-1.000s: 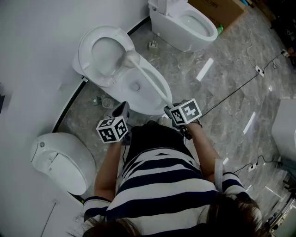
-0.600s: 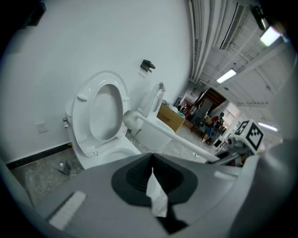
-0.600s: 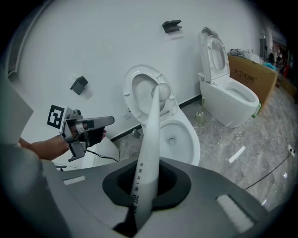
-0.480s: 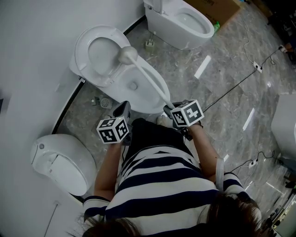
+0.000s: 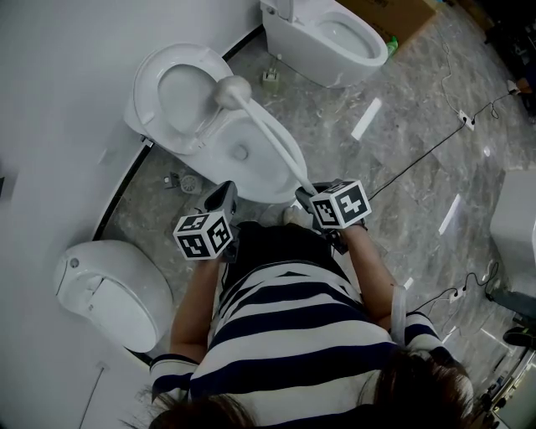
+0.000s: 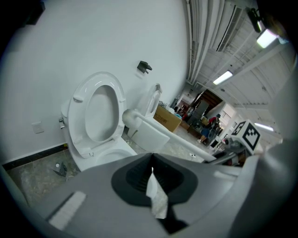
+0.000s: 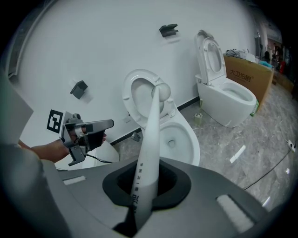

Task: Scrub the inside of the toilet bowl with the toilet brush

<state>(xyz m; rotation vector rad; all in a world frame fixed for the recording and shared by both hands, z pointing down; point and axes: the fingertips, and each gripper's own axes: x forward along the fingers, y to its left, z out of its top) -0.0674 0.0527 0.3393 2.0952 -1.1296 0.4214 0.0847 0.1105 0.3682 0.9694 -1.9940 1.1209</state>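
The right gripper (image 5: 306,198) is clamping its jaws on the lower end of a long white plastic toilet brush (image 5: 268,134), and the handle is running up and away from the person across the open white ceramic toilet bowl (image 5: 230,178). The rounded brush head is hanging over the back of the bowl, near the hinge, in front of the raised white oval seat (image 5: 149,92), which is leaning against the plain white wall (image 5: 59,100). In the right gripper view the handle (image 7: 149,153) is filling the gap between the jaws, and nothing is lying between the head and the bowl.

The left gripper (image 5: 223,198) is hovering just in front of the bowl's near rim, apart from the brush. Its jaws are sitting together, pinching a thin white scrap (image 6: 156,195) of paper-like material.

A second white toilet (image 5: 310,67) with its seat up is standing further along the wall, with a brown cardboard box (image 5: 400,12) just behind it. A third white toilet with a closed lid (image 5: 113,289) is sitting at the person's left. A thin black cable (image 5: 427,159) is trailing across the grey marbled floor (image 5: 402,218) to the right, well apart from the bowl. The person's striped shirt (image 5: 293,335) is filling the bottom of the head view.
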